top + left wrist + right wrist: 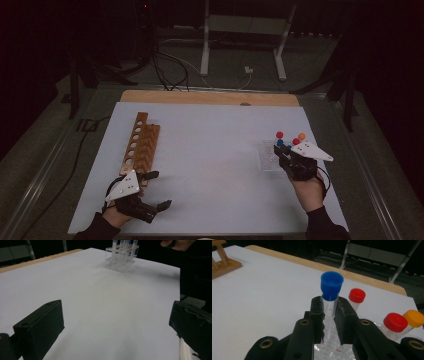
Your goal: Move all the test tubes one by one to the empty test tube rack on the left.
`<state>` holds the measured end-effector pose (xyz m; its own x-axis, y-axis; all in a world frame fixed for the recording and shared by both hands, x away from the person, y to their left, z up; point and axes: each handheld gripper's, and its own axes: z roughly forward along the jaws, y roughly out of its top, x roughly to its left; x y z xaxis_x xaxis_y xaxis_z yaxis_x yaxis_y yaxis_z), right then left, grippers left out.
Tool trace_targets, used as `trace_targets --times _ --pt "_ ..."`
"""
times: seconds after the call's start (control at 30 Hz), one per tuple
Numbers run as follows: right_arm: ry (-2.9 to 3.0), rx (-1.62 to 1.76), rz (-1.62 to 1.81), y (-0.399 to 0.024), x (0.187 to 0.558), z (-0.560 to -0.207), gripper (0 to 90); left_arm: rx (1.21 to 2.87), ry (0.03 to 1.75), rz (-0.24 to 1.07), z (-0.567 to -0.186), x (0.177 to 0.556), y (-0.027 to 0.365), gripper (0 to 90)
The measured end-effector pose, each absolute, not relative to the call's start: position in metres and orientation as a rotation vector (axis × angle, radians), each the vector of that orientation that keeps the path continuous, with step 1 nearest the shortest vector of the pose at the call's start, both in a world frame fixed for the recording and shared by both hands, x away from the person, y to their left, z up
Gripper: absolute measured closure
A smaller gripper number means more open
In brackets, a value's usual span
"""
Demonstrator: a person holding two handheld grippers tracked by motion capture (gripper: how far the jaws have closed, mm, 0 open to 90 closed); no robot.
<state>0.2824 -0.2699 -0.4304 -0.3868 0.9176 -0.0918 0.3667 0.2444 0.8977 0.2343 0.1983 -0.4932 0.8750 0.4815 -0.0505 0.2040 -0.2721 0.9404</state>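
Right gripper: jaws clamped on blue-capped tube, just under its cap, upright in clear rack at table's right side. Beside it, two red-capped tubes and orange-capped tube. Left gripper: jaws spread wide, holding nothing, just beside wooden rack at near left.
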Motion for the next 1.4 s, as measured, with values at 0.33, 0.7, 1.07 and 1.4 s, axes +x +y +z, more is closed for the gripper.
trace_targets --times 0.33,0.7,1.07,1.4 --pt "1.884 1.107 1.154 -0.259 0.277 -0.422 77.1 1.858 0.511 0.292 -0.493 0.234 0.198 0.5" --pt "1.992 1.063 1.171 -0.239 0.279 -0.433 77.1 1.852 0.512 0.266 -0.494 0.235 0.196 0.5" --pt "2.112 1.031 1.196 -0.222 0.278 -0.445 77.1 1.879 0.52 0.212 -0.49 0.242 0.187 0.5" --pt "2.179 0.987 1.222 -0.21 0.273 -0.448 77.1 1.872 0.546 0.139 -0.473 0.253 0.164 0.5"
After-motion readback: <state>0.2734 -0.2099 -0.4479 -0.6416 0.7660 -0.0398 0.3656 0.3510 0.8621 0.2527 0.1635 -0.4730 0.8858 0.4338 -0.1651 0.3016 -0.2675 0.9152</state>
